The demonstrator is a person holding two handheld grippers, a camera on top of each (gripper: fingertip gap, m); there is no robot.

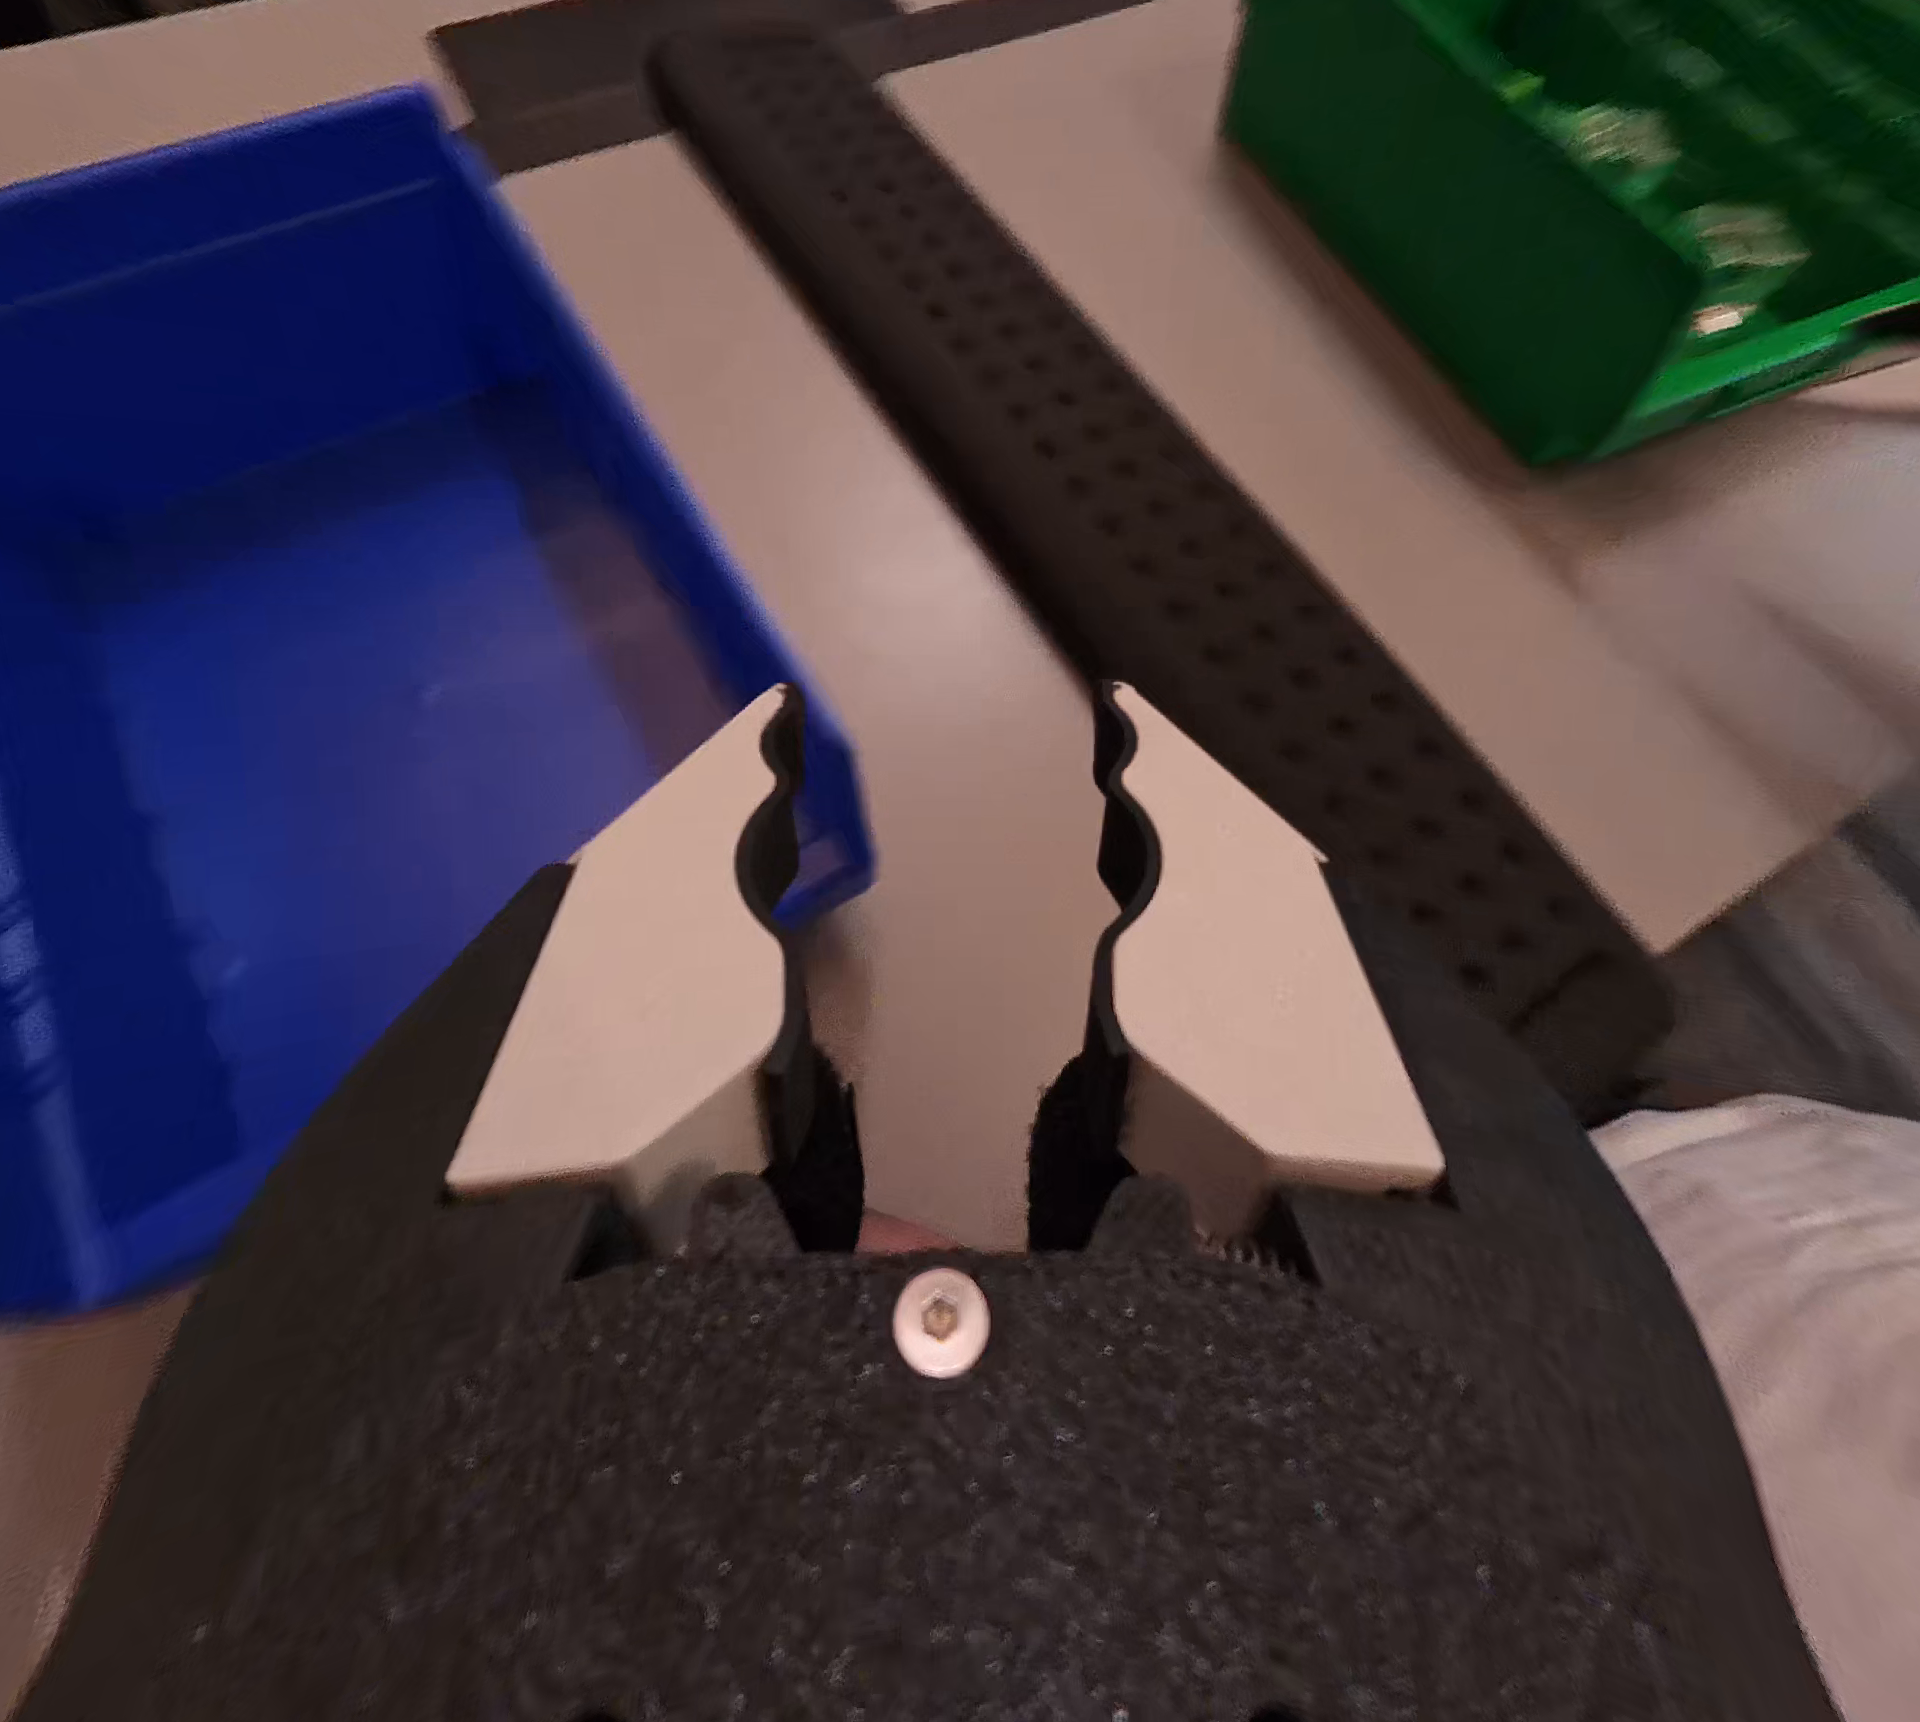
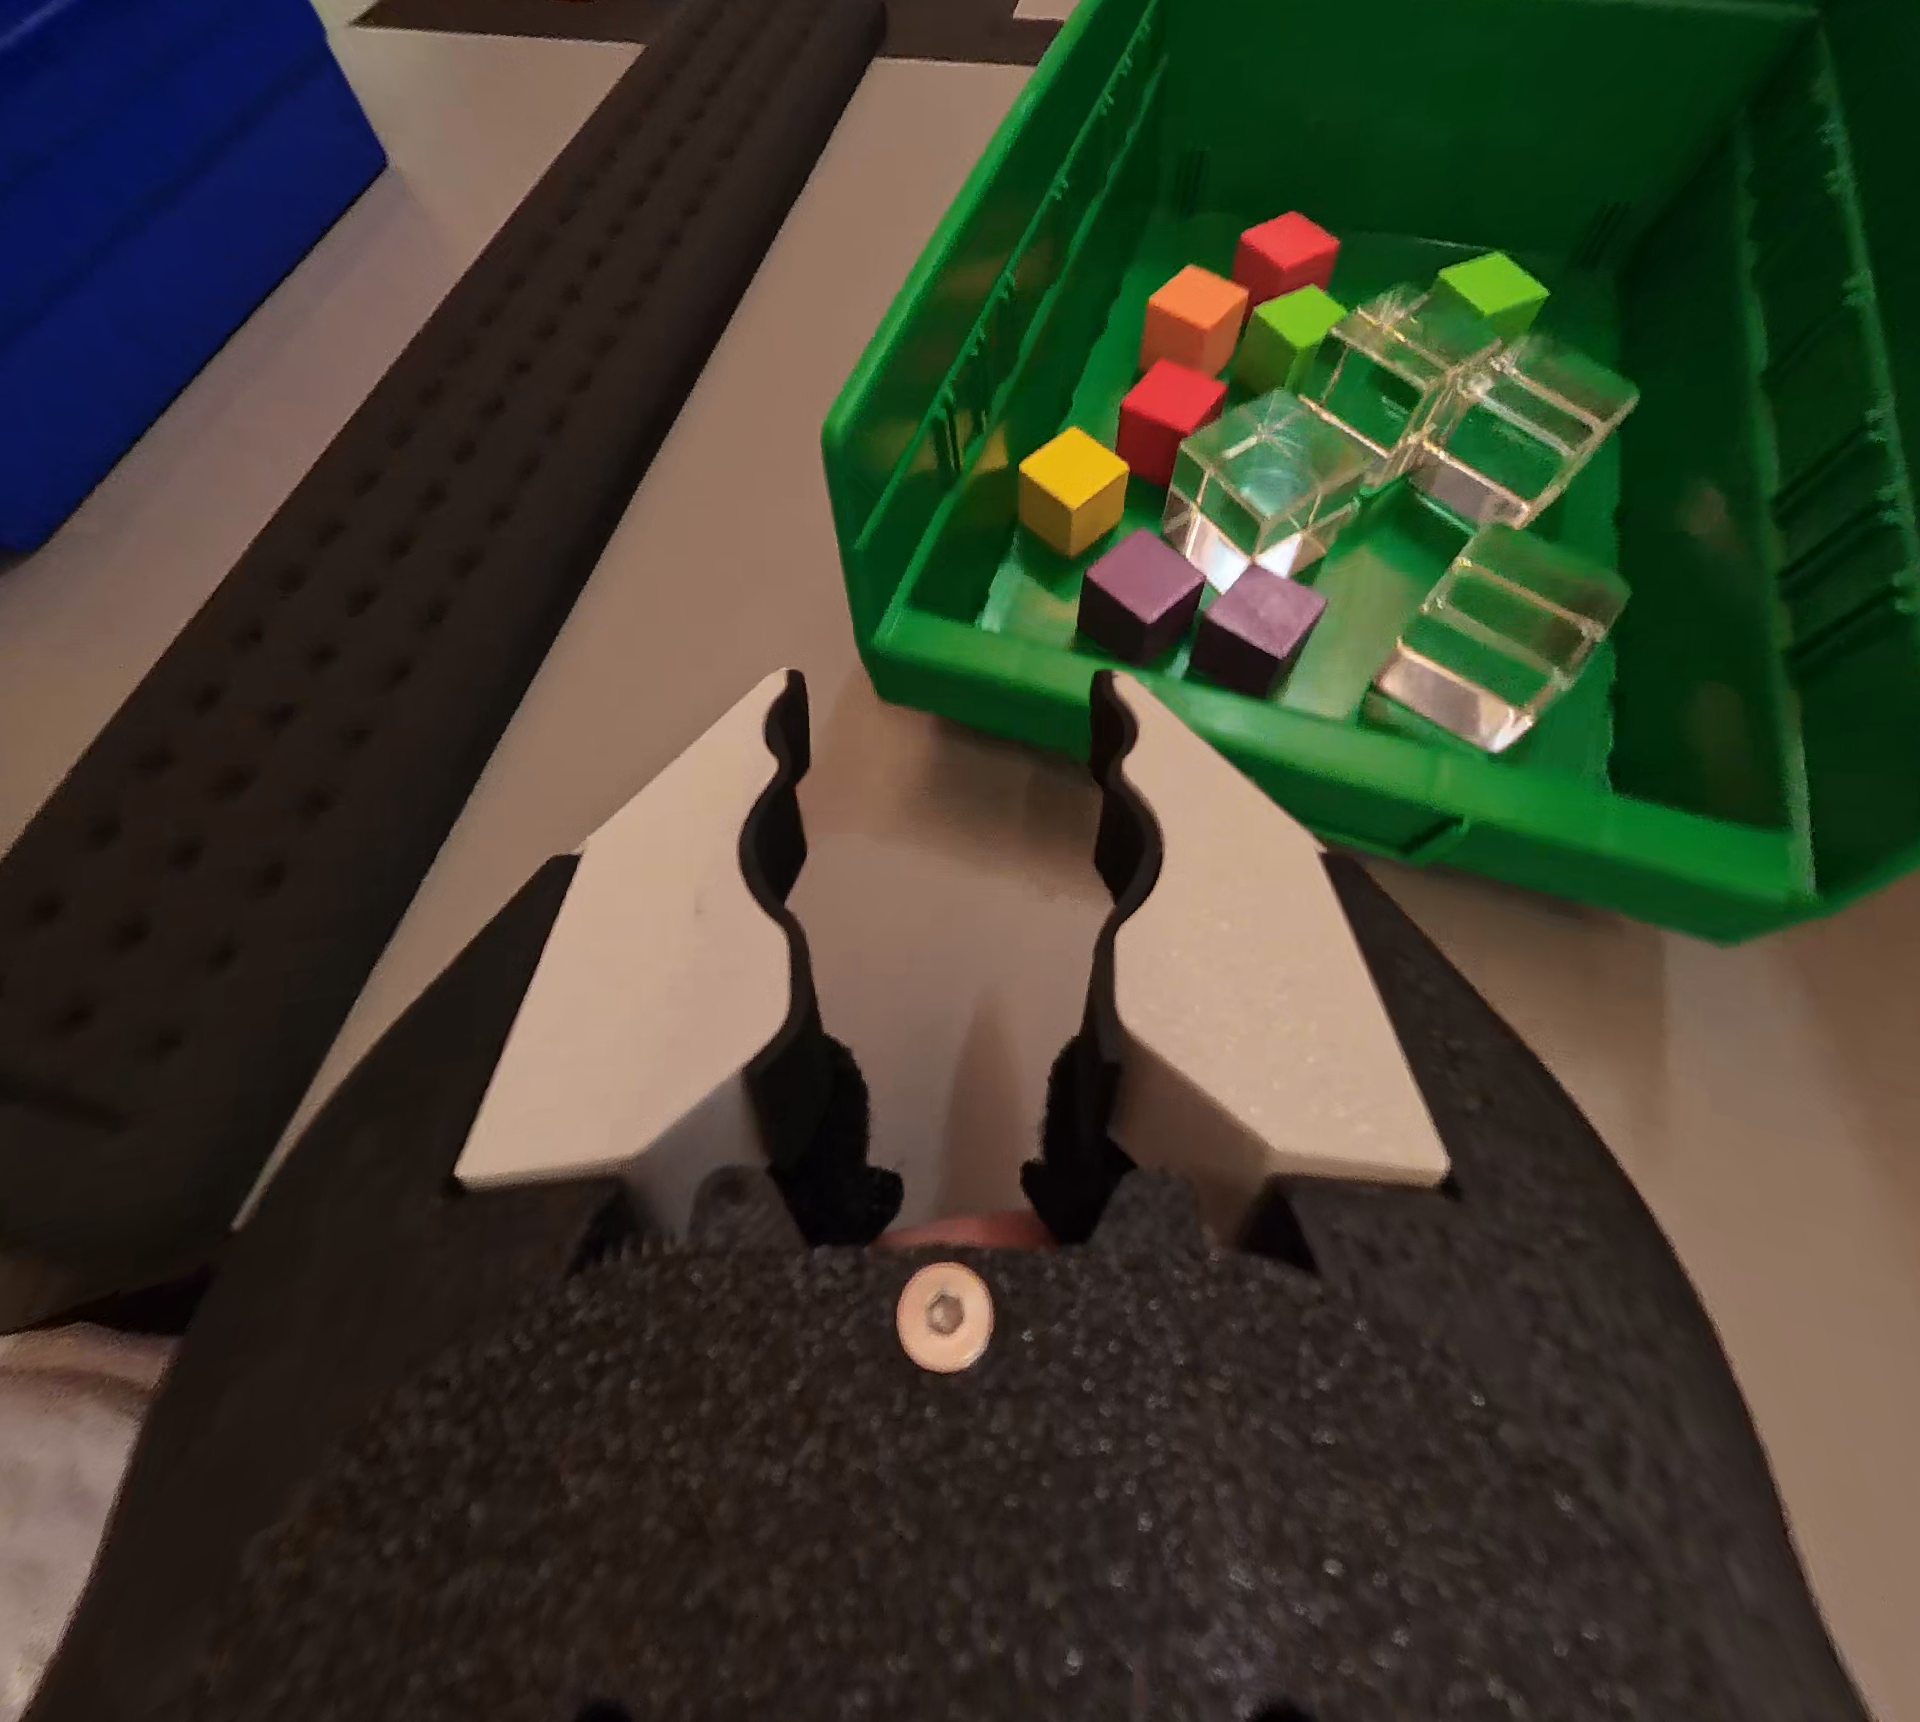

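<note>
A: What is in the green bin point(image 2: 1351, 62)?
B: Small cubes: two red, one orange cube point(image 2: 1193, 316), two lime green, one yellow cube point(image 2: 1072, 490), two purple, plus four clear cubes point(image 2: 1262, 477). They lie toward the bin's near, low-walled end, just ahead and right of the right hand-held gripper point(image 2: 948, 716).

A: And the blue bin point(image 1: 312, 529)?
B: Nothing shows in it. Its near corner sits behind the left finger of the left hand-held gripper point(image 1: 948, 727).

A: How are the grippers set?
B: Both have fingers spread with nothing between them, hovering over the tabletop point(image 2: 644, 633) and angled down at it.

A: What lies between the bins?
B: A long black perforated foam strip point(image 2: 416, 581); its long axis runs away from the grippers, right of the left one and left of the right one.
</note>
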